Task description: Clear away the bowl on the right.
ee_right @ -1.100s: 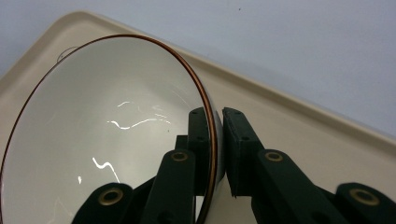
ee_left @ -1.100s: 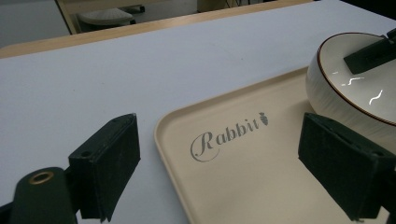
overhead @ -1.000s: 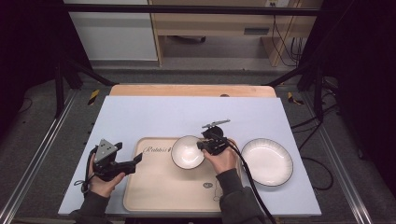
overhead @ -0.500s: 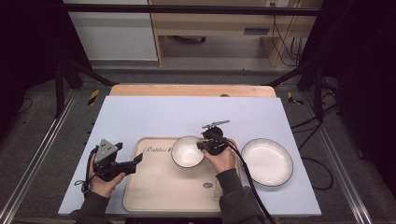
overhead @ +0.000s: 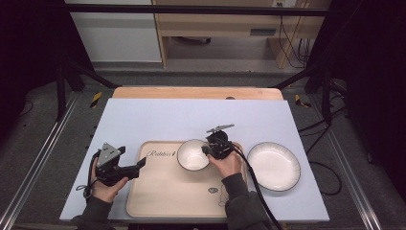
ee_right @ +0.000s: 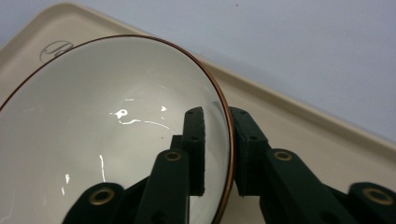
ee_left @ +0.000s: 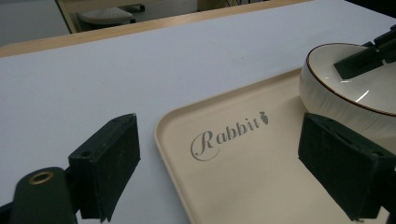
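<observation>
R gripper [ee_right: 217, 149] astride bowl [ee_right: 93, 130] rim, jaws easing | tray [overhead: 163, 196]

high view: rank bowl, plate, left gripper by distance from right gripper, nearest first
1. bowl: on the tray, its rim between the right gripper jaws.
2. plate: on the table, just right of the tray.
3. left gripper: at the tray's left edge, farthest.
</observation>
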A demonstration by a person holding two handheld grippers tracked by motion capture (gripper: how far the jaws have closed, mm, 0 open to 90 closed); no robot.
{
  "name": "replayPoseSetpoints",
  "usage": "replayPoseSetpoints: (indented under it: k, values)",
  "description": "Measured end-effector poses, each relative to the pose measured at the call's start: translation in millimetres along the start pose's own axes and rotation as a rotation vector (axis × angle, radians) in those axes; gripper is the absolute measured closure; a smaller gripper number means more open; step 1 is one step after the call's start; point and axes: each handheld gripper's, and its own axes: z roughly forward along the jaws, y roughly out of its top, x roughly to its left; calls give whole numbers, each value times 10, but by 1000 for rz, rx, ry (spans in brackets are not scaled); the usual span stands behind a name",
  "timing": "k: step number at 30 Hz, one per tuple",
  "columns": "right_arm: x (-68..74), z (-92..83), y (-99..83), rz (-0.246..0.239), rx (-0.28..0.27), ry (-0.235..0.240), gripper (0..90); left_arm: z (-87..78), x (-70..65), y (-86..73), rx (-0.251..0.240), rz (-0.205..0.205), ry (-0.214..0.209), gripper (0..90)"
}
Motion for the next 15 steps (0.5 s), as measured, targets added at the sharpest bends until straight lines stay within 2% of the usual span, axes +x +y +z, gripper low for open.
replayPoseSetpoints:
  k: [4, 5, 7, 9, 10, 11, 12, 15]
  values:
    - [31, -58, -1, -32, -28, -12, 662, -6, 0, 4, -3, 0, 0, 123]
    - [21, -77, -2, -60, -39, -14, 643, -6, 0, 4, -4, -1, 1, 123]
    - [39, -129, -3, -77, -57, -23, 595, -7, 1, 5, -5, -2, 1, 123]
    - [51, -193, 0, -108, -96, -40, 528, -7, 1, 5, -6, -2, 2, 123]
    - [64, -252, 0, -111, -119, -45, 456, -9, 0, 6, -8, -2, 2, 123]
    - [64, -252, 0, -111, -119, -45, 456, -9, 0, 6, -8, -2, 2, 123]
    - [72, -325, -8, -136, -147, -55, 382, -11, 0, 7, -8, -3, 2, 123]
    - [71, -404, -15, -162, -172, -61, 315, -14, 3, 7, -8, -5, 3, 123]
